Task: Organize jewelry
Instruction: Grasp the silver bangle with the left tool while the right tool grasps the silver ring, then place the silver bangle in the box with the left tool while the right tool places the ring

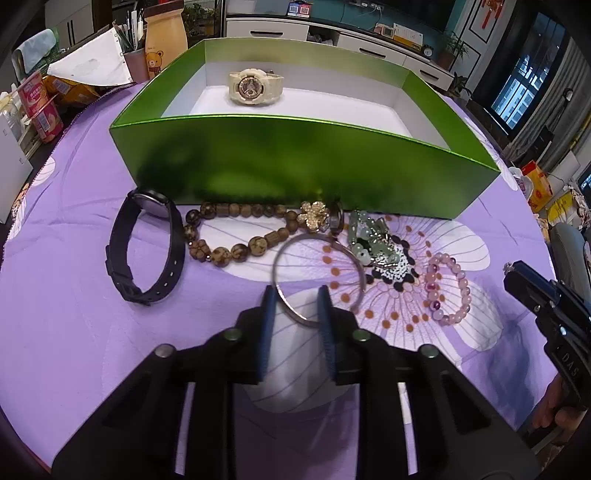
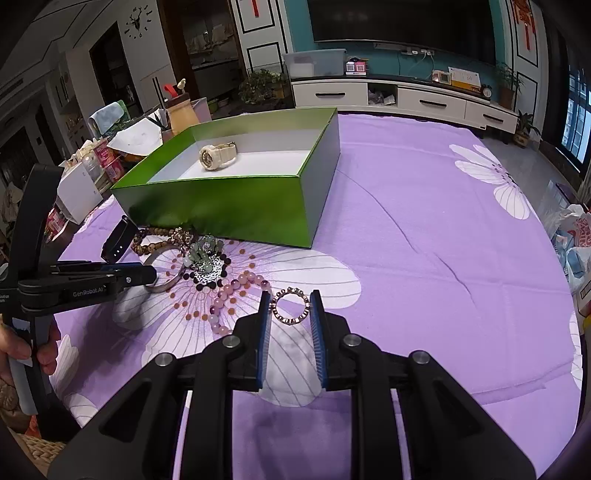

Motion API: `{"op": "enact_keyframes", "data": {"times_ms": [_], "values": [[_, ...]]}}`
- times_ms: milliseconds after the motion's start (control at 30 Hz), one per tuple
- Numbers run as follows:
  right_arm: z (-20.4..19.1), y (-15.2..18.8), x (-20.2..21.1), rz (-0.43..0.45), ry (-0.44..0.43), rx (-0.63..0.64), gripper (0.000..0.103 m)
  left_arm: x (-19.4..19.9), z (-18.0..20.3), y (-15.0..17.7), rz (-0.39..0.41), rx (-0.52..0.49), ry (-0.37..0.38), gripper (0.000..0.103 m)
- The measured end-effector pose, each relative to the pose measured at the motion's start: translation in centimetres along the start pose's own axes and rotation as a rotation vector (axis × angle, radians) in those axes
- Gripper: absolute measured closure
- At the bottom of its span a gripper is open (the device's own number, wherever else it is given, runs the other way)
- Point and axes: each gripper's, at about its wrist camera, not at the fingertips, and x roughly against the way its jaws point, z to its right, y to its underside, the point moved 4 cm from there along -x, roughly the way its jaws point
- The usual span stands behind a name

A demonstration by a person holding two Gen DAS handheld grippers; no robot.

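A: Where's the left gripper [image 1: 295, 295]?

B: Low over the purple bench cloth [image 1: 74, 332], jaws narrowed around the near rim of the silver bangle [image 1: 317, 277], which lies in front of the green box [image 1: 295, 162].

A: And the right gripper [image 2: 290, 306]?

B: Jaws clamped on a small studded ring bracelet [image 2: 290, 305]. A cream watch [image 1: 253, 88] sits inside the box; the black watch [image 1: 147, 243] and wooden beads [image 1: 236, 230] lie left.

1. A purple floral tablecloth [image 2: 424, 206] covers the table.
2. A beige bear-printed jar [image 1: 165, 44] stands behind the table's far left edge.
3. Red snack tubs [image 1: 40, 107] sit at the far left.
4. A white TV cabinet [image 2: 406, 98] lines the teal wall.
5. A black wall clock [image 2: 138, 22] hangs upper left.
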Motion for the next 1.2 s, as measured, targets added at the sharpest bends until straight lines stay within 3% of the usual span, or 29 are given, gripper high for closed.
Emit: {"op": "enact_keyframes", "data": {"times_ms": [267,733,1200], "values": [[-0.1,0.1,-0.1,0.001,-0.012,-0.002,0.082,0.1,-0.4,0.3,0.0,-0.035,0.001,0.1],[-0.9,-0.5,0.9,0.022,-0.024,0.01,0.082,4.1,-0.4,-0.2,0.103,-0.045,0.009,0.1],[-3.0,-5.0,1.9,0.106,-0.041,0.08,0.082,7.6,-1.0,-4.7,0.222,-0.053,-0.001,0.1]]}}
